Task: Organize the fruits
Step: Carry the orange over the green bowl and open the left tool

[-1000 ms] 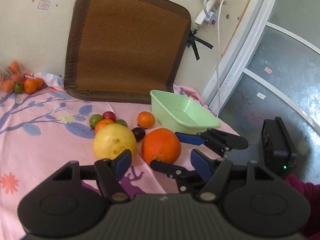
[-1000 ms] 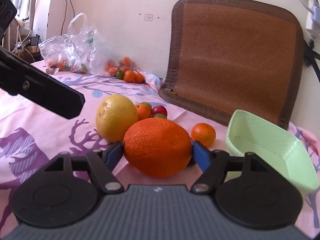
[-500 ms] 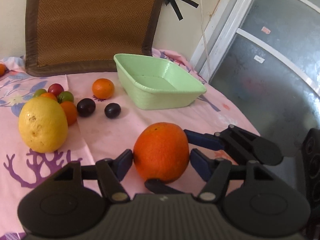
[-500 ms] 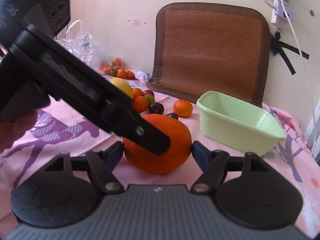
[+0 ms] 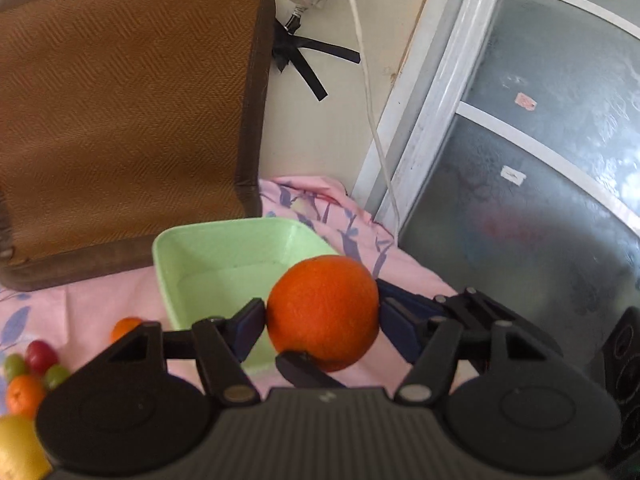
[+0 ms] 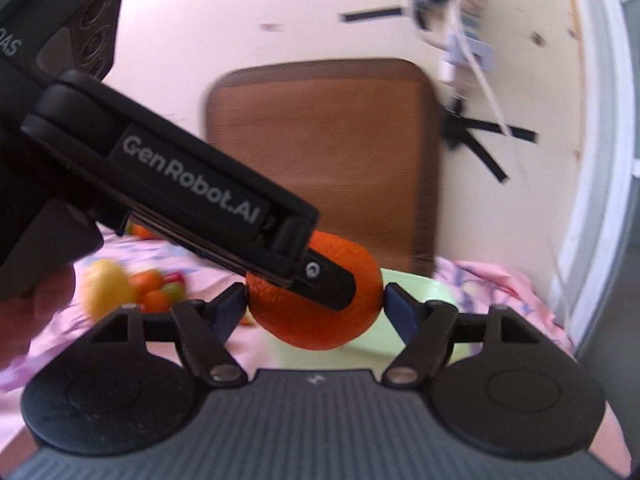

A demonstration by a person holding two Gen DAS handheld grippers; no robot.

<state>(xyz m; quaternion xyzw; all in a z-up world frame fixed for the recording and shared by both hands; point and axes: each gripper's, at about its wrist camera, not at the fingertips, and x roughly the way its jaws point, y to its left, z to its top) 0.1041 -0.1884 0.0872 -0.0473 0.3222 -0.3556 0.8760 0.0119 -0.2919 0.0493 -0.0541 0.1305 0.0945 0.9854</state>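
Raised since the earlier frame, the large orange (image 5: 323, 312) is now carried off the pink floral cloth (image 5: 100, 304) and held in front of the green basin (image 5: 224, 256); whether it is over the basin cannot be told for sure. Its peel is seen as finely pebbled, its shape nearly round. The right gripper (image 6: 314, 306) is pinching it, blue pads pressed against both sides. The left gripper (image 5: 322, 320) is seen with fingers set on either side of the same fruit; the left finger (image 5: 250, 322) touches it, but the other side is blurred, so a firm grip may only be supposed. Only the left view shows the basin's smooth plastic hollow and the small fruits (image 5: 36, 372) at the edge. Only the right view shows the yellow citrus (image 6: 106, 290) whole, though blurred. A woven brown mat (image 5: 120, 112) leans against the wall.
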